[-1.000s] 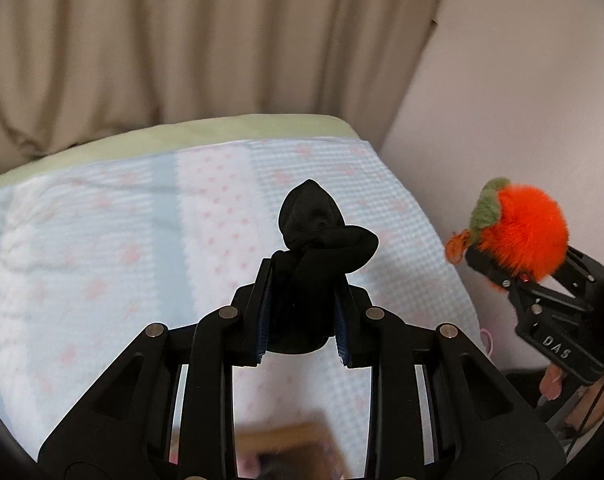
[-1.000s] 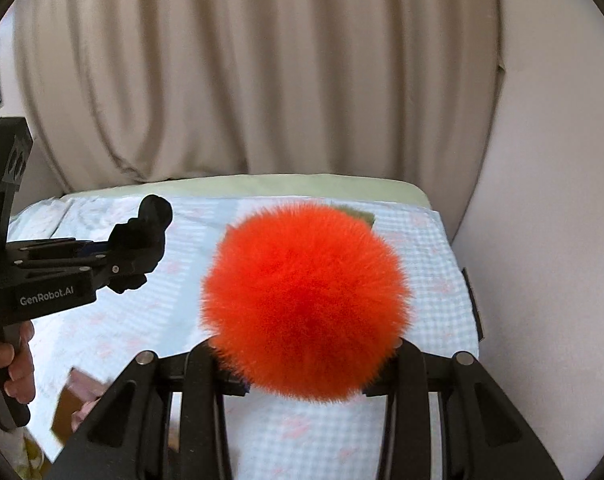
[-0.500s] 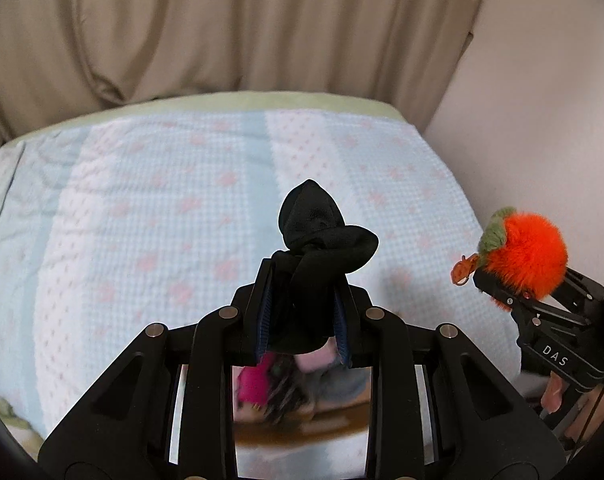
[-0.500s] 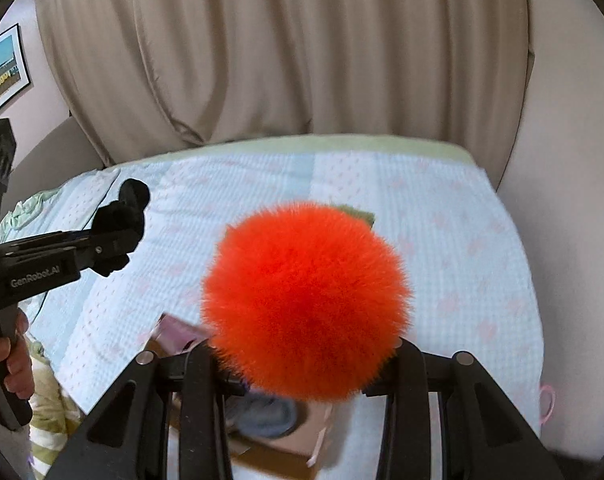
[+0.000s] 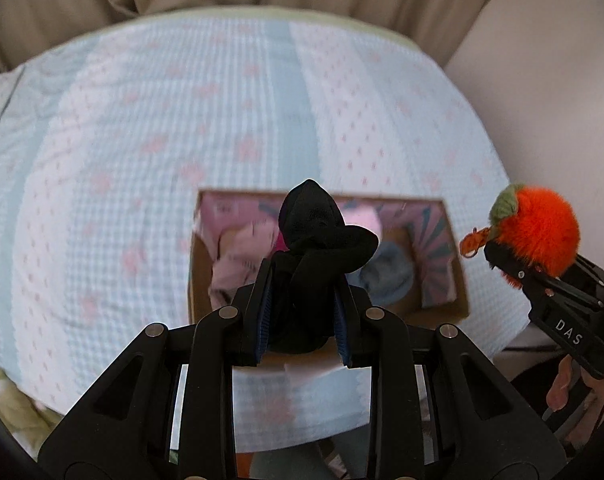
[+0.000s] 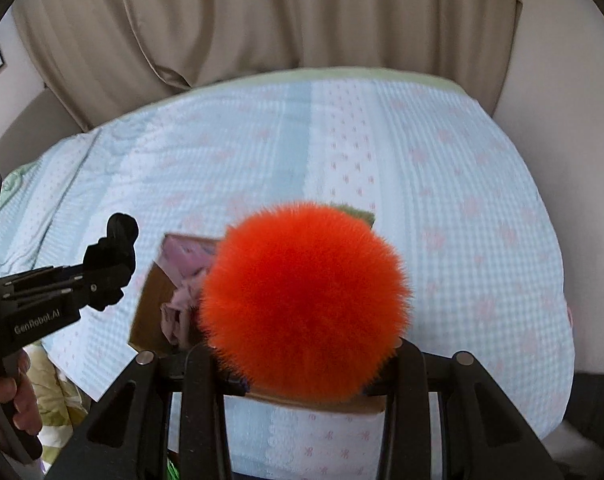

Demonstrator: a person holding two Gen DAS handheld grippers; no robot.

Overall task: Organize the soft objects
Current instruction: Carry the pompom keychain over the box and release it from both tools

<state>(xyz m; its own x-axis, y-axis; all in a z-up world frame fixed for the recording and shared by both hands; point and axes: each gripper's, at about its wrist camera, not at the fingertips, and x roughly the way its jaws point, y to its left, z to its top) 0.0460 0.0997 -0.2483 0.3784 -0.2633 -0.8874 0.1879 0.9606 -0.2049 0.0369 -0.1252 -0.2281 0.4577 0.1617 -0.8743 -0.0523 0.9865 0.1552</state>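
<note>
Cardboard box (image 5: 446, 216) now below, both tongs (image 5: 304, 312) angled down, gripping.

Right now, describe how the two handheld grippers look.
Both are matte black plastic linkages with round silver pivot pins. The left gripper has ribbed blue pads on its fingers and white "GenRobot.AI" lettering on its side. The right gripper has "DAS" lettering.

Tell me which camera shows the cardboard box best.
Left wrist view: the cardboard box shows its whole opening, with soft items inside, behind the black sock. In the right wrist view the orange pompom hides most of it.
</note>
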